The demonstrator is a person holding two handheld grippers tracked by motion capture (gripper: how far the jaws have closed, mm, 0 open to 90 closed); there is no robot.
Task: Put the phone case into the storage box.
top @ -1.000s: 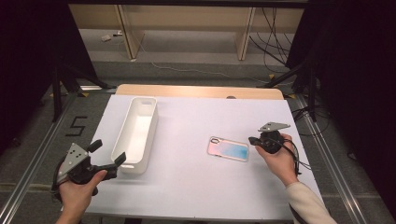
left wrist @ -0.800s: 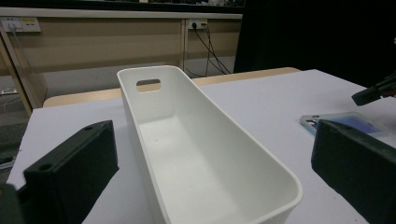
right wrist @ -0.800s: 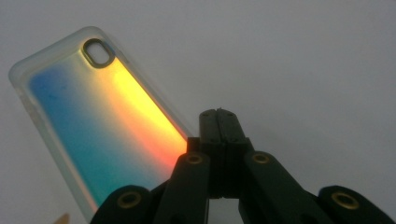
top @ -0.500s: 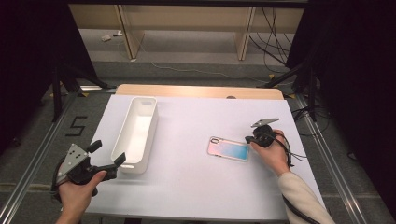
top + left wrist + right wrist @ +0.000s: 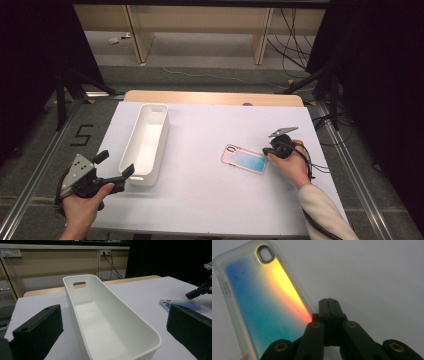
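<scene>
- Currently the right gripper (image 5: pixel 266 150) has its jaws pressed together with nothing between them, tips at the near-right edge of the iridescent clear-rimmed phone case (image 5: pixel 244 158).
- Right gripper view: the closed gripper (image 5: pixel 329 301) sits just right of the case's (image 5: pixel 262 302) long edge; touching or just apart, cannot tell. Camera cutout is at the case's far end.
- High view adds the case lying flat on the white table (image 5: pixel 210 200), directly left of the jaw tips.
- Left gripper (image 5: pixel 116 167) is spread wide and holds nothing.
- Left gripper view: the long white plastic bin (image 5: pixel 105 322) sits between and ahead of its jaws, with the case off to the right.
</scene>
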